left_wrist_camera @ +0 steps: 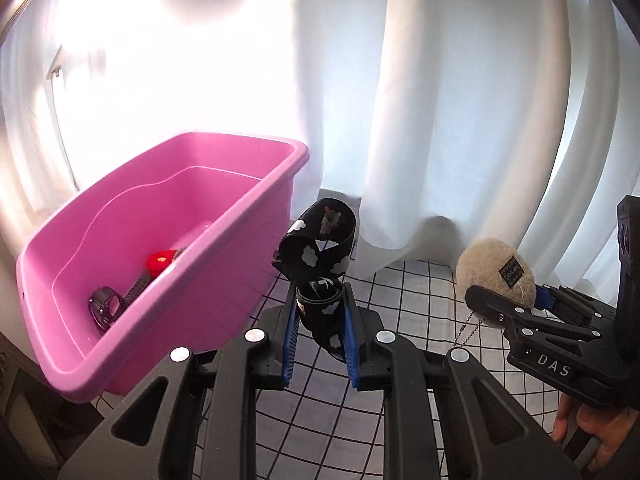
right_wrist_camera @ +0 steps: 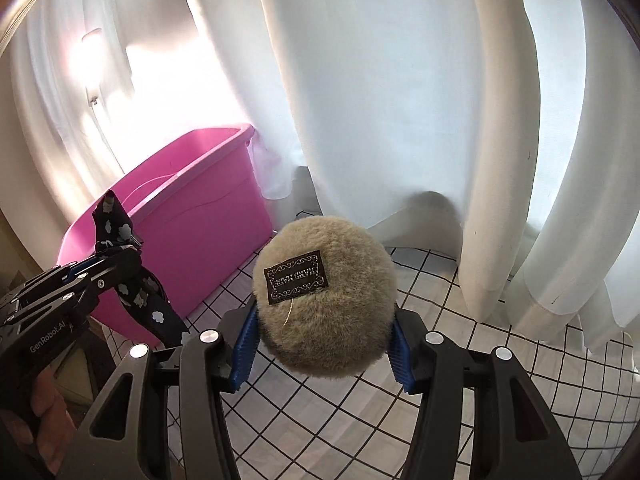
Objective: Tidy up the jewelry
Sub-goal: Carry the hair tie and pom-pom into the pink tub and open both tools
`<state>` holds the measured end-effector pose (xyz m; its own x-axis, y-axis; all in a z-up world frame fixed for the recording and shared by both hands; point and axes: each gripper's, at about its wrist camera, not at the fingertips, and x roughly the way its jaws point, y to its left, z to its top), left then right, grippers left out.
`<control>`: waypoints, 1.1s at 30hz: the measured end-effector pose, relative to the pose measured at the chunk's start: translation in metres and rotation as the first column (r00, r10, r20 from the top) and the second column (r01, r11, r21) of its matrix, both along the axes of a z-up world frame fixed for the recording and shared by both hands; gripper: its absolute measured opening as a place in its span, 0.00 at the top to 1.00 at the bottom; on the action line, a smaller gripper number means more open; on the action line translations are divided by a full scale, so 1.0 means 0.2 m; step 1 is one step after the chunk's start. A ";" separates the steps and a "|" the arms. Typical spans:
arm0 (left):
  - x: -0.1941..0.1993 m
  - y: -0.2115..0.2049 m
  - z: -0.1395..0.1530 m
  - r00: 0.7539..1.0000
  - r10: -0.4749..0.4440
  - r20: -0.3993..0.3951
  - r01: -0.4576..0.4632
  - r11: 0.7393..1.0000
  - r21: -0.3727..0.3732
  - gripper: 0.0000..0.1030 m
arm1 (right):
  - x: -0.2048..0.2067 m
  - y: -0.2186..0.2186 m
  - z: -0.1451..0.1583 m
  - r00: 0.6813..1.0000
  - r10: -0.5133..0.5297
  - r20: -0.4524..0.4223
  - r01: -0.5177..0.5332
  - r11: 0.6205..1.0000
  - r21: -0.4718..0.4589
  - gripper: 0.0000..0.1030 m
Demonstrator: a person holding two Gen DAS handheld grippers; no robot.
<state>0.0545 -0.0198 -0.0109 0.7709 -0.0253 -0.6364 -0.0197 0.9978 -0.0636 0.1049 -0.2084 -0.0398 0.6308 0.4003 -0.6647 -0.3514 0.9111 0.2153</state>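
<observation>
My left gripper (left_wrist_camera: 320, 316) is shut on a black ribbon bow with white clouds (left_wrist_camera: 320, 256), held above the checked cloth, just right of the pink tub (left_wrist_camera: 168, 280). The bow also shows in the right wrist view (right_wrist_camera: 120, 240). My right gripper (right_wrist_camera: 322, 344) is shut on a beige fluffy pom-pom charm (right_wrist_camera: 324, 300) with a black label; its ball chain (left_wrist_camera: 466, 330) hangs below it. In the tub lie a black watch (left_wrist_camera: 106, 308) and a red piece (left_wrist_camera: 160, 262).
A white cloth with a black grid (right_wrist_camera: 440, 380) covers the table. White curtains (left_wrist_camera: 440, 120) hang close behind, touching the cloth. The tub (right_wrist_camera: 200, 216) stands at the left by the table edge. The left gripper (right_wrist_camera: 76, 276) shows in the right wrist view.
</observation>
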 end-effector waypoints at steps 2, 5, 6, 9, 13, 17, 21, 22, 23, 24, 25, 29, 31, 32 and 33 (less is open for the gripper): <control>-0.01 0.09 0.08 1.000 0.004 0.031 -0.004 1.000 0.004 0.81 | -0.01 0.05 0.08 1.000 -0.006 0.016 0.005 1.000 0.029 0.49; -0.02 0.25 0.20 0.996 0.038 0.081 -0.040 0.999 0.016 0.81 | -0.02 0.17 0.19 0.999 -0.006 0.052 0.003 0.999 0.050 0.49; -0.02 0.31 0.23 0.995 0.049 0.090 -0.050 0.999 0.013 0.81 | -0.02 0.22 0.23 0.998 0.000 0.066 -0.003 0.999 0.053 0.49; 0.02 0.49 0.29 0.991 0.095 0.095 -0.097 0.995 0.020 0.81 | -0.01 0.38 0.33 0.993 0.034 0.113 -0.040 0.998 0.052 0.49; 0.07 0.74 0.32 0.984 0.154 0.086 -0.158 0.986 0.048 0.81 | 0.04 0.64 0.45 0.984 0.092 0.155 -0.101 0.993 0.053 0.49; 0.12 0.95 0.31 0.979 0.194 0.054 -0.199 0.976 0.087 0.81 | 0.09 0.91 0.51 0.972 0.164 0.171 -0.169 0.985 0.017 0.49; 0.20 1.08 0.24 0.973 0.231 -0.013 -0.228 0.969 0.099 0.81 | 0.17 1.14 0.47 0.969 0.211 0.126 -0.212 0.977 -0.008 0.49; 0.22 1.11 0.22 0.971 0.238 -0.030 -0.234 0.967 0.099 0.81 | 0.20 1.19 0.46 0.971 0.215 0.107 -0.215 0.977 -0.012 0.49; 0.23 1.13 0.19 0.969 0.242 -0.049 -0.237 0.967 0.098 0.81 | 0.21 1.23 0.43 0.971 0.219 0.091 -0.218 0.976 -0.023 0.49; 0.25 1.15 0.17 0.967 0.246 -0.065 -0.239 0.966 0.096 0.81 | 0.24 1.27 0.41 0.972 0.221 0.077 -0.219 0.975 -0.037 0.49; 0.26 1.16 0.14 0.966 0.247 -0.080 -0.239 0.966 0.096 0.81 | 0.26 1.31 0.39 0.973 0.222 0.060 -0.219 0.974 -0.053 0.49; 0.32 1.19 0.04 0.958 0.252 -0.137 -0.239 0.965 0.104 0.81 | 0.31 1.38 0.28 0.976 0.219 -0.001 -0.218 0.971 -0.102 0.49; 0.34 1.21 0.00 0.953 0.251 -0.171 -0.236 0.966 0.104 0.80 | 0.34 1.39 0.24 0.976 0.214 -0.033 -0.216 0.970 -0.108 0.49; 0.35 1.22 -0.01 0.950 0.253 -0.180 -0.237 0.966 0.107 0.79 | 0.35 1.40 0.22 0.976 0.212 -0.045 -0.216 0.970 -0.116 0.49; 0.36 1.22 -0.02 0.948 0.259 -0.186 -0.241 0.964 0.112 0.79 | 0.36 1.41 0.20 0.977 0.209 -0.052 -0.214 0.969 -0.127 0.49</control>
<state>0.1256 0.2248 -0.0153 0.6045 0.2145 -0.7672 -0.2728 0.9606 0.0535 0.1766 0.0743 0.0001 0.5149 0.4296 -0.7419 -0.5331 0.8382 0.1154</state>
